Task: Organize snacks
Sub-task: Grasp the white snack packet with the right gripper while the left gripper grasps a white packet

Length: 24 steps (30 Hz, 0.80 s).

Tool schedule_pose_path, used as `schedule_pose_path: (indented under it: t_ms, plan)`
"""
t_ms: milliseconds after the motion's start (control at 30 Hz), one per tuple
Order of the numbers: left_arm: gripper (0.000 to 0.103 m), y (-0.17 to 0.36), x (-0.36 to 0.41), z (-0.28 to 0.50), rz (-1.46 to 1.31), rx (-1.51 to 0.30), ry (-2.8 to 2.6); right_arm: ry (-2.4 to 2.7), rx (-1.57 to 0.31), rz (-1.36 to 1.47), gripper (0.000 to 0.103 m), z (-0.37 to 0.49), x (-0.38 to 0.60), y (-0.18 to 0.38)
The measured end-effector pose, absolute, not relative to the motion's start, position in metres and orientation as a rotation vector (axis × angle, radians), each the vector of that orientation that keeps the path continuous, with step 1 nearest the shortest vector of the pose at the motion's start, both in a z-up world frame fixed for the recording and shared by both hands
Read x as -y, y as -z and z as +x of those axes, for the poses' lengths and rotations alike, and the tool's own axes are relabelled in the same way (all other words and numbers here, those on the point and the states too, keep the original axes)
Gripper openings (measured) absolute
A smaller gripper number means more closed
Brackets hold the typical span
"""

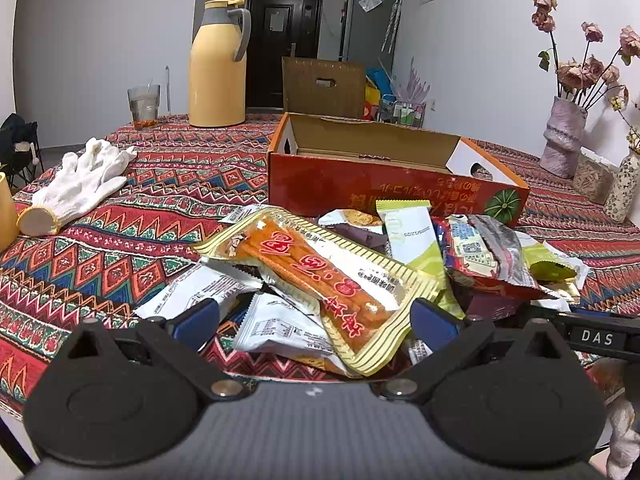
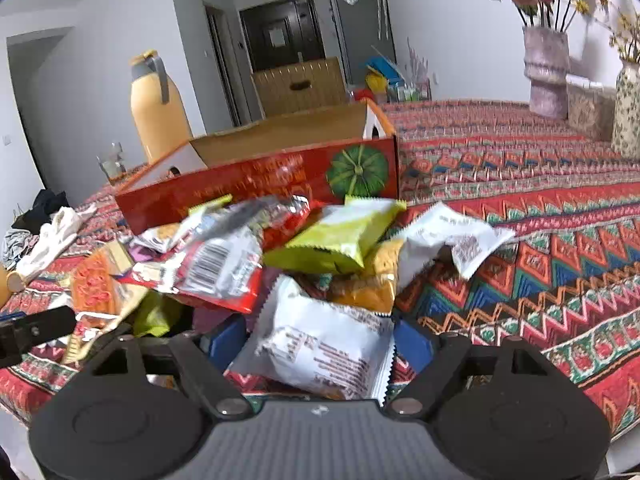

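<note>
We see the pile of snack packets (image 1: 360, 264) lying on the patterned tablecloth (image 1: 132, 208), just in front of the open red box (image 1: 384, 184), which has a green pumpkin printed on its side. On top of the pile lies a long orange snack in a clear packet with yellow striped edge (image 1: 320, 280); its near end reaches between the fingers of our left gripper (image 1: 316, 322). The jaws of this one are spread, and we cannot see the blue pads pressing on the packet. In the right wrist view, a white packet with brown print (image 2: 320, 348) sits between the fingers of our right gripper (image 2: 320, 344); the pads stand close at both its sides, but we cannot tell if they already press it. Behind it are a green packet (image 2: 340, 236) and a red packet with barcode (image 2: 216, 268). Farther on the table stand a yellow thermos (image 1: 218, 68), a glass (image 1: 143, 106), white gloves (image 1: 80, 180) and a vase with dried roses (image 1: 564, 136)
</note>
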<state>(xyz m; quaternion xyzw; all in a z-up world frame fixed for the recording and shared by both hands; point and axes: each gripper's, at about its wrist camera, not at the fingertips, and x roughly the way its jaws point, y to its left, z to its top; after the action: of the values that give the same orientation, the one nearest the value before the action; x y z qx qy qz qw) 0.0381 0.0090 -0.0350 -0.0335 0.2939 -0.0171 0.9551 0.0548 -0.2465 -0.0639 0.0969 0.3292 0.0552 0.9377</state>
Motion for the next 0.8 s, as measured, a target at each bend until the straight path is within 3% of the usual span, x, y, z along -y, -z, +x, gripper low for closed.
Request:
schedule_pose_path:
  t_ms: [133, 367, 800]
  plan:
    - [0.103, 0.037, -0.010, 0.041, -0.070, -0.606, 0.034, -0.125, -0.661, 0.188, 0.072, 0.055, 0.245, 0.067]
    - [0.103, 0.039, -0.007, 0.040, -0.065, -0.621, 0.033, -0.151, -0.638, 0.180, 0.050, 0.047, 0.245, 0.068]
    - [0.103, 0.039, 0.032, 0.025, -0.009, -0.651, 0.106, -0.198, -0.536, 0.191, 0.047, 0.009, 0.258, 0.060]
